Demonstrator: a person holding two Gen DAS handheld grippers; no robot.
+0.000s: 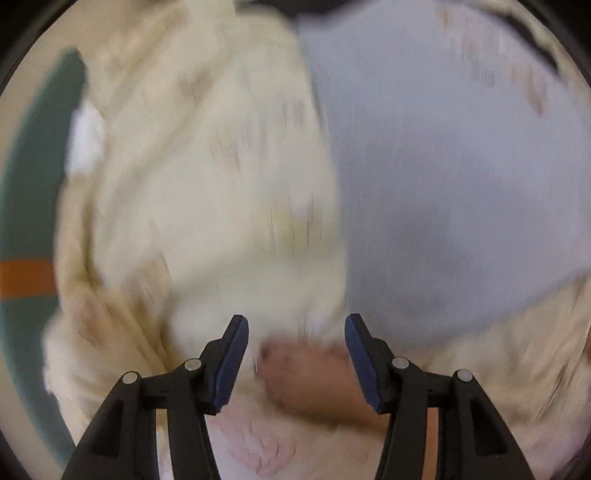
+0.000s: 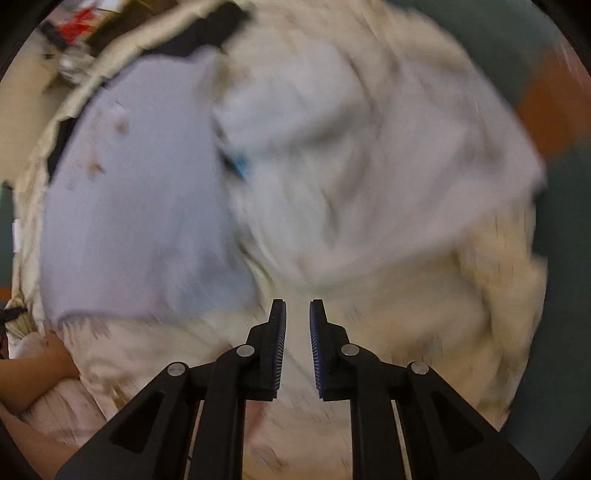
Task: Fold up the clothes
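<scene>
Both views are blurred. A pale lavender garment [image 1: 443, 184] lies flat on a cream cloth [image 1: 203, 184] that covers the surface. My left gripper [image 1: 296, 325] points down over the cream cloth near the lavender garment's edge. It is open, with nothing pinched between its blue pads. A skin-coloured shape [image 1: 310, 380] shows below the gap. In the right wrist view the lavender garment [image 2: 140, 206] lies at the left, beside a crumpled whitish garment [image 2: 351, 166]. My right gripper [image 2: 298, 306] hangs above the cream cloth [image 2: 461, 314], its jaws a narrow gap apart and empty.
Teal floor with an orange stripe [image 1: 26, 277] borders the cloth on the left, and the teal floor's orange stripe [image 2: 554, 110] also shows at the right. A person's arm [image 2: 33, 373] rests at the lower left. A black item [image 2: 207, 33] and clutter [image 2: 81, 22] lie at the far edge.
</scene>
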